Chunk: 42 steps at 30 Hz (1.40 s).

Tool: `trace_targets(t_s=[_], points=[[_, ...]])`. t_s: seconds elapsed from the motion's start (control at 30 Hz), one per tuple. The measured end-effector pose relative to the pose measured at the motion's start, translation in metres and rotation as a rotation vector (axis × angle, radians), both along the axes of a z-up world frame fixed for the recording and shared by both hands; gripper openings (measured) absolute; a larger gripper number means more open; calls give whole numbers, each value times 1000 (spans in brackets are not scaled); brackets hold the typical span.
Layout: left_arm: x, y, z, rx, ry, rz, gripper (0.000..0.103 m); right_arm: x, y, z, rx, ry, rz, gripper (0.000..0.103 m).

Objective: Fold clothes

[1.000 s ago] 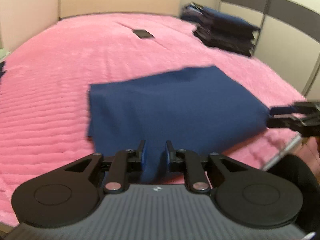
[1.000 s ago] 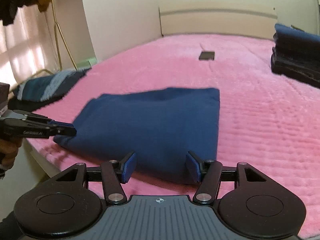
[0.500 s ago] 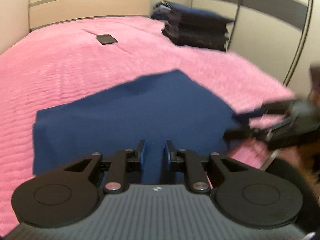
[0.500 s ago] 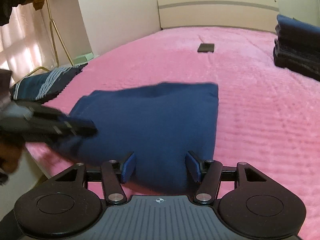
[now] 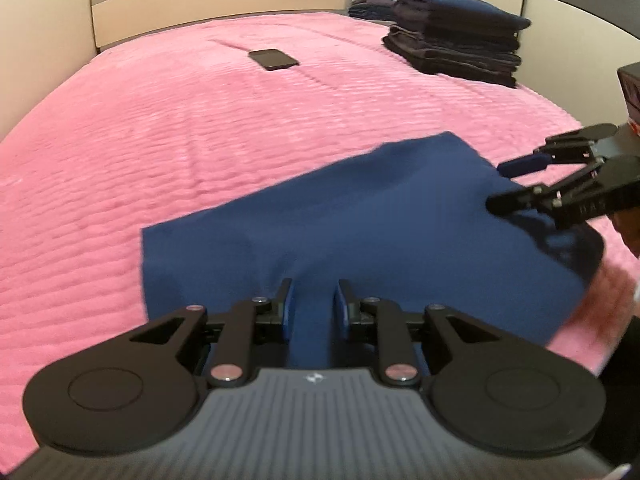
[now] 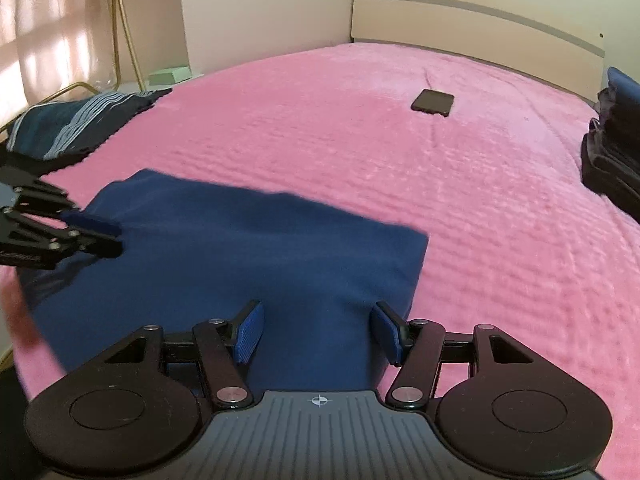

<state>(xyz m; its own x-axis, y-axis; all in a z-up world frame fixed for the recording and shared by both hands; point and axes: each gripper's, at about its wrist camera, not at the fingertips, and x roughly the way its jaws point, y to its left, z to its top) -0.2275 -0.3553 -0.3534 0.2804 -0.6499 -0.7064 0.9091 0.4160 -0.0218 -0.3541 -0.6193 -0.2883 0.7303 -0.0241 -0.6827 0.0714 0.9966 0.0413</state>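
Your left tongs (image 5: 313,309) are pinched on a fold of the navy blue garment (image 5: 360,232), the cloth bunched up between the two blue pads. Your right tongs (image 6: 318,332) stand wide apart over the near edge of the same garment (image 6: 240,264), with cloth lying between the pads but neither pad pressing on it. In the left wrist view those right tongs (image 5: 516,184) show off to the right, spread over the garment's right corner; in the right wrist view the left tongs (image 6: 96,232) show off to the left, at the garment's left corner. The folded garment lies on the pink bedspread (image 5: 160,140), just ahead of both tongs. Farther ahead a dark phone (image 5: 274,59) rests flat on the bedspread. Beyond it and to the right sits a stack of folded dark clothes (image 5: 456,40). Left of the right tongs, at the bed's edge, lies a striped blue garment (image 6: 76,124).
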Motion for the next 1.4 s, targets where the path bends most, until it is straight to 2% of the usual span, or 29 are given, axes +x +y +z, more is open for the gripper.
trace_targets(t_s=[0.3,0.43,0.5,0.57,0.73,0.8,0.9,1.0,1.13,1.23,1.4], points=[[36,-3,-3,4,33,33,13,44,-46,-11,61,15,-78,58],[49,-7,4,-12,25,73,15,38,-33,5,21,-19,-74,58],[59,-13,3,-15,46,83,15,37,-23,4,15,-11,-23,58],[70,-18,-3,-3,63,92,16,36,-23,-2,6,3,-17,58],[94,-13,-14,26,39,128,16,37,-68,-15,125,-5,-154,58],[97,-13,-13,19,42,130,15,40,-77,-12,83,-5,-203,58],[96,-15,-6,0,50,122,14,39,-81,2,82,-26,-240,58],[95,-17,0,-20,59,115,14,36,-62,17,86,-67,-158,58],[89,-27,2,-18,53,80,15,53,-30,12,73,-26,-10,58],[80,-46,-8,22,24,25,17,58,-35,10,53,-15,-34,58],[104,-46,-15,55,-18,101,19,65,-43,6,20,4,-74,58]])
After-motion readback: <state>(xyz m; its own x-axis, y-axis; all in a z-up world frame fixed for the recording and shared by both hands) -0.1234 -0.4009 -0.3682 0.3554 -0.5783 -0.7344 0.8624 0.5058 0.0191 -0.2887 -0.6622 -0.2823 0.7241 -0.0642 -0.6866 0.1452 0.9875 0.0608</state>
